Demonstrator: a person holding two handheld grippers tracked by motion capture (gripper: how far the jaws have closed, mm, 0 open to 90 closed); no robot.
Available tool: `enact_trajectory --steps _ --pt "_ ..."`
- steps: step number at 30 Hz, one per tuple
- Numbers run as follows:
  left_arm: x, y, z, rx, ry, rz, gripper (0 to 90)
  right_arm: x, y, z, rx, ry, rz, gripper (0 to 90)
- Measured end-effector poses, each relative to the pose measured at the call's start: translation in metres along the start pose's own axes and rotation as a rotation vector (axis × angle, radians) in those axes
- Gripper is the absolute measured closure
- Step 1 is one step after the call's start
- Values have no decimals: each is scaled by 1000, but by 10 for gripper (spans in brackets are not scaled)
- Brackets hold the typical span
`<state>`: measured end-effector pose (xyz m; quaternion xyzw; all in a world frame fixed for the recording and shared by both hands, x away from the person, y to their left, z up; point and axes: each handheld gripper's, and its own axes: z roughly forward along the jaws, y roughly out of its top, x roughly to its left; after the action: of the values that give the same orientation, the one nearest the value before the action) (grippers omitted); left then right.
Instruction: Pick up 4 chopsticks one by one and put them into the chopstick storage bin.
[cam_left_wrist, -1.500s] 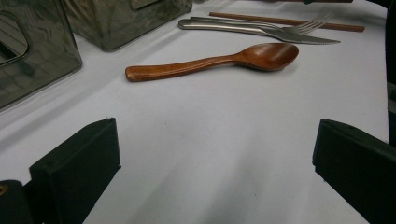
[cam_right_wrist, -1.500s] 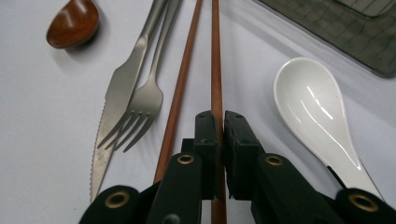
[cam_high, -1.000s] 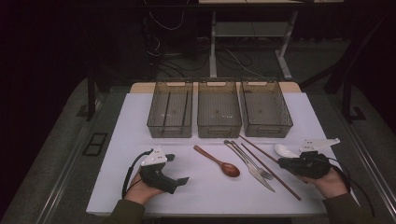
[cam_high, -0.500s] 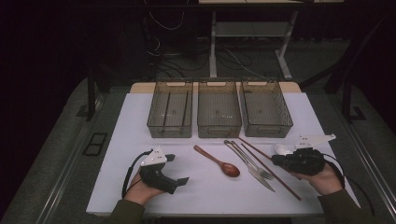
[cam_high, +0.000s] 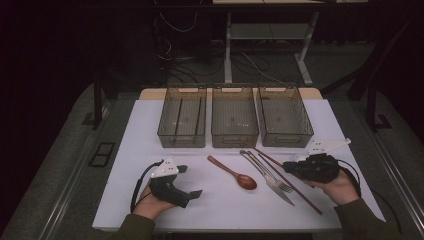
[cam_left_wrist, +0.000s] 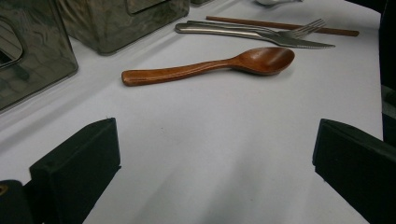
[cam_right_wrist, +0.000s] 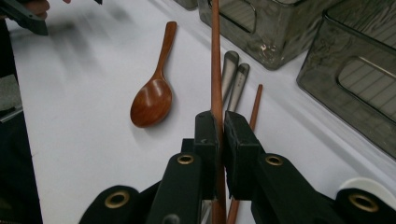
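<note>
Near the surface's right edge, the right tongs (cam_right_wrist: 220, 135) are pinching one wooden chopstick (cam_right_wrist: 215, 60) shut partway along, a light, stiff, smooth stick apt to pivot, while the left tongs (cam_left_wrist: 210, 163) are gaping empty.

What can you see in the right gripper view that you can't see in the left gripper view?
Right gripper view: the right gripper pinching one wooden chopstick between shut jaws. Left gripper view: the left gripper with jaws wide apart, holding nothing, plus the fork's prongs. Both: the wooden spoon, metal handles and see-through bins.
</note>
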<state>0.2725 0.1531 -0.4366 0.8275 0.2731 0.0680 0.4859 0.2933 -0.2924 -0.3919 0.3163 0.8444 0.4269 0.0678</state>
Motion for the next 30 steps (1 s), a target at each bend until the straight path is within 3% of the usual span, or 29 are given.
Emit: enact_trajectory --steps 18,30 --pt "1 0 1 1 -4 2 0 3 29 18 -19 19 -22 841" --pt "1 1 1 1 -5 5 0 4 47 34 -2 9 -2 841"
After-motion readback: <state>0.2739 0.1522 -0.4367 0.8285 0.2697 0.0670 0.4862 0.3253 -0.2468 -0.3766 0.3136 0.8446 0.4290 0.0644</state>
